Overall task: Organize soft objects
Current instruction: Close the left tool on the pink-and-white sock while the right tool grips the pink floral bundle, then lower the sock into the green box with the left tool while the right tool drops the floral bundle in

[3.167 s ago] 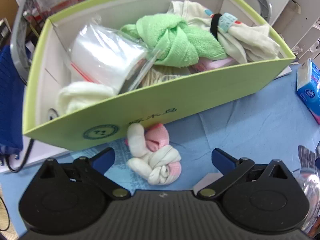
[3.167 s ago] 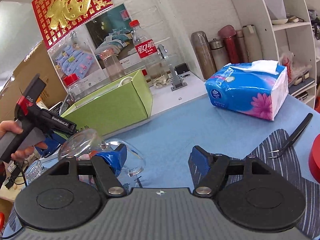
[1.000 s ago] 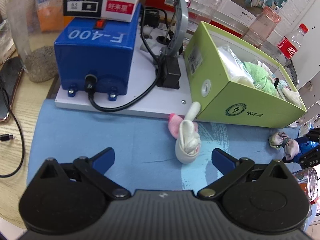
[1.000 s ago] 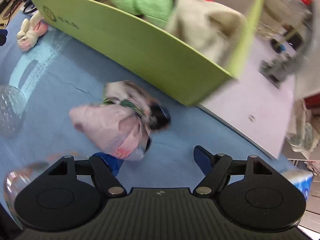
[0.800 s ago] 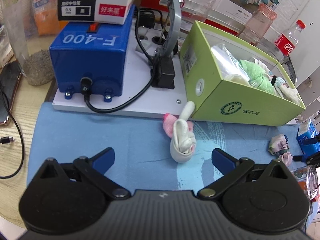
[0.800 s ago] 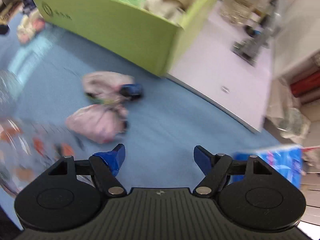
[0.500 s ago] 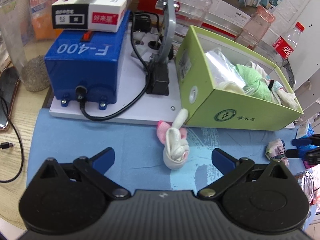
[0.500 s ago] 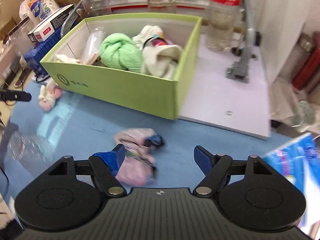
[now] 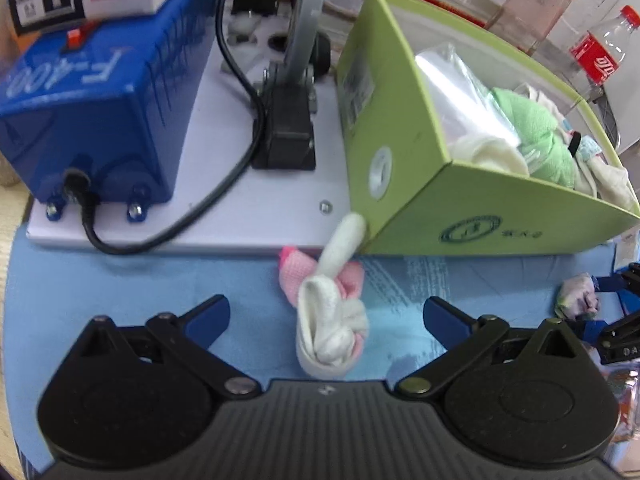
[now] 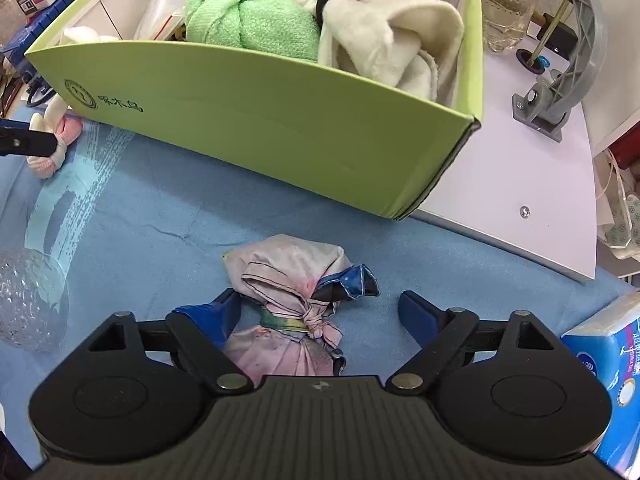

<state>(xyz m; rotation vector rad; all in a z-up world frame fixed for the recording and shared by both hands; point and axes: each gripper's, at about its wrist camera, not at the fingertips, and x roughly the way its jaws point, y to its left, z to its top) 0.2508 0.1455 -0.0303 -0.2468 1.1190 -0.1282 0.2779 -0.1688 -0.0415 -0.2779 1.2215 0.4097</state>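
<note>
Left gripper (image 9: 326, 314): fingers spread wide, grasping nothing, low over the blue mat (image 9: 120, 280) with the knotted sock between them.
Knotted sock (image 9: 332, 328): white and pink, lying on the mat, one white end reaching up to touch the corner of the green box (image 9: 500, 216).
Right gripper (image 10: 320, 312): fingers released and apart, either side of the tied cloth bundle; left finger (image 10: 216, 312) just beside it, contact unclear.
Tied cloth bundle (image 10: 292, 288): pale pink with a dark blue corner, on the mat in front of the box, near its right corner.
Green box: open, holding a knotted green towel (image 10: 248, 12), a cream cloth (image 10: 380, 40) and a clear plastic bag (image 9: 456, 92).
Behind the sock: blue machine (image 9: 92, 112) with black cable on a white board.
Surface edges: tissue pack (image 10: 604, 364) at right, clear glass (image 10: 28, 292) at left.
</note>
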